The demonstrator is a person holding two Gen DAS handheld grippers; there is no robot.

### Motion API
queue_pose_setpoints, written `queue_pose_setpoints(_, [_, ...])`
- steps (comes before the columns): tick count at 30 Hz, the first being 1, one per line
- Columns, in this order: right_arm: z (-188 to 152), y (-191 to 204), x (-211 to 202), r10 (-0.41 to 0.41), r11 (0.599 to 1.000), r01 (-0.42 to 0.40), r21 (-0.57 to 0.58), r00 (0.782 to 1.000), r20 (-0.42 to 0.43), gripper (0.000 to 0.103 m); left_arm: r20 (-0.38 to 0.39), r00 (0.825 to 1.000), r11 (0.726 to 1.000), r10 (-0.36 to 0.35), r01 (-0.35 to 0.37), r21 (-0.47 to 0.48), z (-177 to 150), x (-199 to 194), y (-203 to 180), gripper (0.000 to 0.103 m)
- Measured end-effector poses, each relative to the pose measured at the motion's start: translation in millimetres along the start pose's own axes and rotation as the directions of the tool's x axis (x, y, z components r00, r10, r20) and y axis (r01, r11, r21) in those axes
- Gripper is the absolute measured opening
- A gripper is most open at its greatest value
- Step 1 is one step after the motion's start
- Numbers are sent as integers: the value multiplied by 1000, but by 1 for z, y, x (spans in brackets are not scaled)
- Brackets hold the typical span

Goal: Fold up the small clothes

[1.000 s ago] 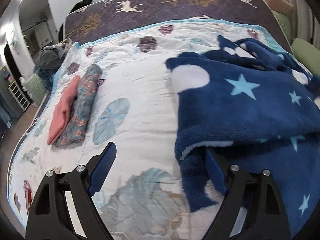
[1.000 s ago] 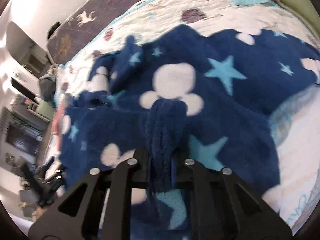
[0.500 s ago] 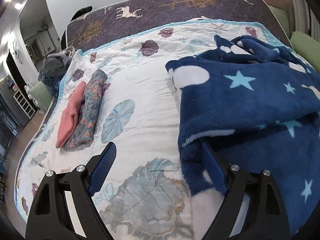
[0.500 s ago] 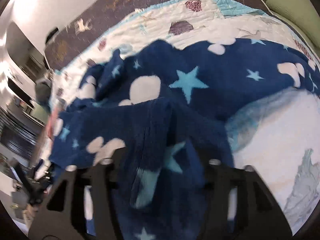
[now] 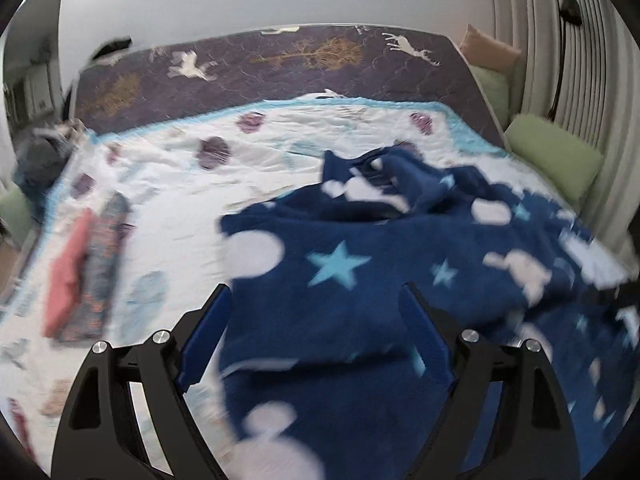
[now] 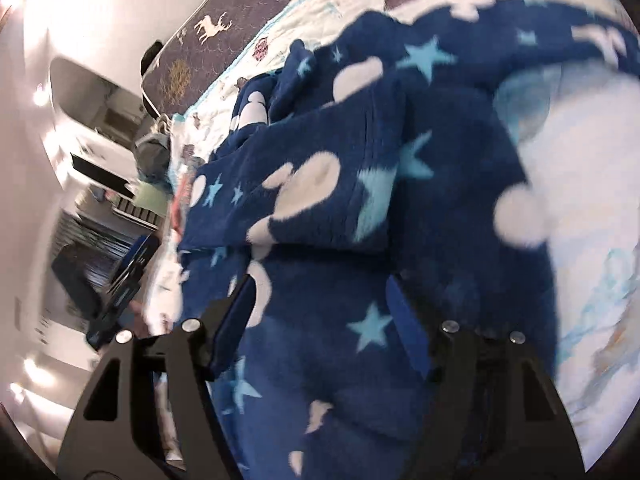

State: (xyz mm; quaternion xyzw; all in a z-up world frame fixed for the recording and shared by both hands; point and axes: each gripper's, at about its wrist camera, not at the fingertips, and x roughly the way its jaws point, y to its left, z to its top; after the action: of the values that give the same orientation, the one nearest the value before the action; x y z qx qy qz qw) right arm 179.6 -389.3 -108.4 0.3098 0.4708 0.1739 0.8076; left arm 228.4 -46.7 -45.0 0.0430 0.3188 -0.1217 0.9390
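Note:
A fluffy dark blue garment [image 5: 360, 264] with light stars and white spots lies rumpled on the right half of the bed; it fills the right wrist view [image 6: 360, 184], one part folded over another. My left gripper [image 5: 316, 336] is open and empty, just above the garment's near left edge. My right gripper [image 6: 320, 312] is open and empty, close over the garment. Both views are blurred by motion.
A white quilt [image 5: 168, 184] with shell prints covers the bed. Two folded clothes, one pink [image 5: 66, 276] and one floral [image 5: 102, 264], lie at its left. Green cushions [image 5: 556, 156] line the right side. A dark headboard [image 5: 280, 60] stands behind. My left gripper [image 6: 124, 276] shows at the right wrist view's left.
My right gripper has opened and let go of the blue garment, which now lies folded over itself. My left gripper stayed open and shifted right over the garment's edge.

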Motion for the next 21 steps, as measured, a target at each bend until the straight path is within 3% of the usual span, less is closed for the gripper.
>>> queue_pose_setpoints(3, [16,-9,8,31,996,-33,78,999,31,69,-61,998,999,1,-5,-51,7,38,-3,86])
queue_pose_setpoints(5, [30,-11,15,-16,996,12,84,999,47,44,-165,984,995,65,-76,-64,2,69,-1,86])
queue_pose_setpoints(6, [35,-12,19,-56,996,53,75,998,42,18,-201,977,994,69,-85,-70,-3,79,0,86])
queue_pose_setpoints(7, [37,-13,21,-51,996,47,80,998,43,18,-228,972,994,62,-82,-77,-10,88,1,86])
queue_pose_setpoints(9, [36,-9,12,-28,997,21,72,995,96,16,-209,976,994,63,-81,-76,-12,86,0,86])
queue_pose_setpoints(13, [26,19,-30,-58,993,81,-83,966,251,13,-183,982,994,42,-59,-88,-12,78,0,89])
queue_pose_setpoints(15, [25,14,-31,-123,985,148,-89,964,238,11,-183,983,994,34,-52,-100,-13,79,2,91])
queue_pose_setpoints(17, [24,-3,-17,-265,956,283,-77,947,182,11,-190,981,993,36,-56,-101,-13,81,4,92])
queue_pose_setpoints(18, [22,-18,-11,-274,958,282,-45,951,140,11,-190,981,994,41,-60,-94,-14,82,3,92])
queue_pose_setpoints(19, [20,-27,-12,-233,971,237,-12,963,132,9,-189,981,994,46,-64,-87,-13,82,3,93])
queue_pose_setpoints(21, [18,-38,-29,-156,988,152,39,974,161,8,-188,981,995,53,-68,-77,-14,82,1,94])
